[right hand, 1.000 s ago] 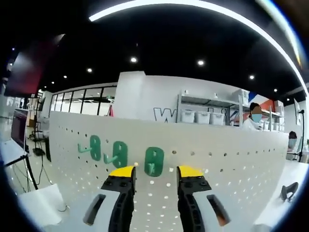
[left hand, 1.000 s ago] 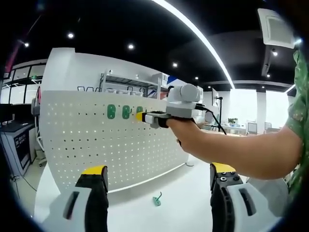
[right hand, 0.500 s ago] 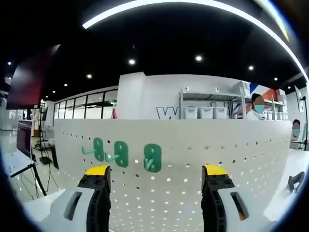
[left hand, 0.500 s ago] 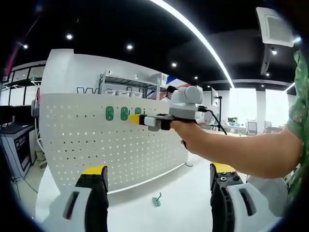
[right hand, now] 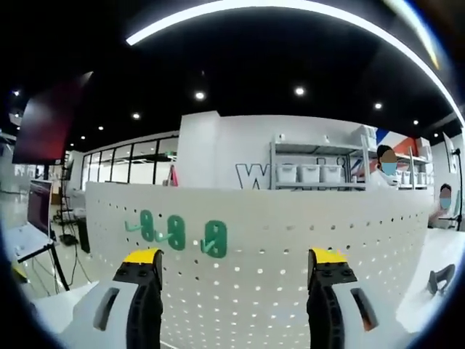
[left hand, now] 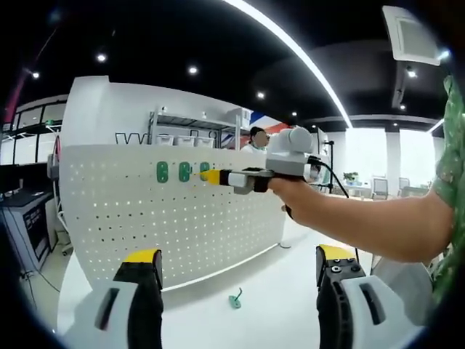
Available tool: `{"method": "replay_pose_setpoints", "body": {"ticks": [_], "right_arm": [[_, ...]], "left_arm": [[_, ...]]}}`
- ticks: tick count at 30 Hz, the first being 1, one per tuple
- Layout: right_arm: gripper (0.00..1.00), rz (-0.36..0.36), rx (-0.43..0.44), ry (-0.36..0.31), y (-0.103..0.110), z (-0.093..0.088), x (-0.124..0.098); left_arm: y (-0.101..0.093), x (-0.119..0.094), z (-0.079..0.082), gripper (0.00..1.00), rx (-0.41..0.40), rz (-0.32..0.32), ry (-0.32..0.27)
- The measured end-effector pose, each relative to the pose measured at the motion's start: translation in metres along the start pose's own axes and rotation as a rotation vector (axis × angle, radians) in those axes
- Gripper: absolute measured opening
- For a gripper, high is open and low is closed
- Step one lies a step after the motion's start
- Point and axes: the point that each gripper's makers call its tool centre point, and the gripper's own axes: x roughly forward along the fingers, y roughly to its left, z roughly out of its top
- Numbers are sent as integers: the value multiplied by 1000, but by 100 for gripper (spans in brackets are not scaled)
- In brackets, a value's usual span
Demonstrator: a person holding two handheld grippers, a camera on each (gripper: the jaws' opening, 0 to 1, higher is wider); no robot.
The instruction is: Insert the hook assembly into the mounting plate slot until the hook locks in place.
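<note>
A white pegboard mounting plate (right hand: 305, 240) stands upright on the table. Three green hooks (right hand: 214, 238) sit side by side in its upper holes, and the left gripper view catches them too (left hand: 162, 172). My right gripper (right hand: 235, 256) is open just in front of the board, its jaws wide apart and nothing between them. In the left gripper view it reaches in from the right, its yellow tips (left hand: 211, 176) near the rightmost hook. My left gripper (left hand: 238, 256) hangs back from the board, open and empty. A loose green hook (left hand: 236, 299) lies on the white table below the board.
The white table (left hand: 290, 291) stretches in front of the pegboard and to its right. A dark object (right hand: 438, 278) lies at the far right end of the board. Shelves with bins and people stand behind the board.
The right gripper's jaws have gone from nearly shut around the third hook to wide open. It has drawn back a little from the board. The left gripper has not moved.
</note>
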Motion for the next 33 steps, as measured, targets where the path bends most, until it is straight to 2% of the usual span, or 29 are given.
{"method": "replay_pose_setpoints", "body": {"ticks": [10,23,27,33], "right_arm": [[82,11,-16,-3,-9,6,-20],[80,25,-21,29,-18,-1,-50],[80,31,-18,45,-18,-8,-58],[79,51,-11,98,-11,-34,-72]], "left_arm": [[-12,-3,-2,89,7,10,9],[-29,-3,-9,89,9,19,31],[-34,-6,-11,89,12,22,39],[-40,-12,-14,89,19,29,51]]}}
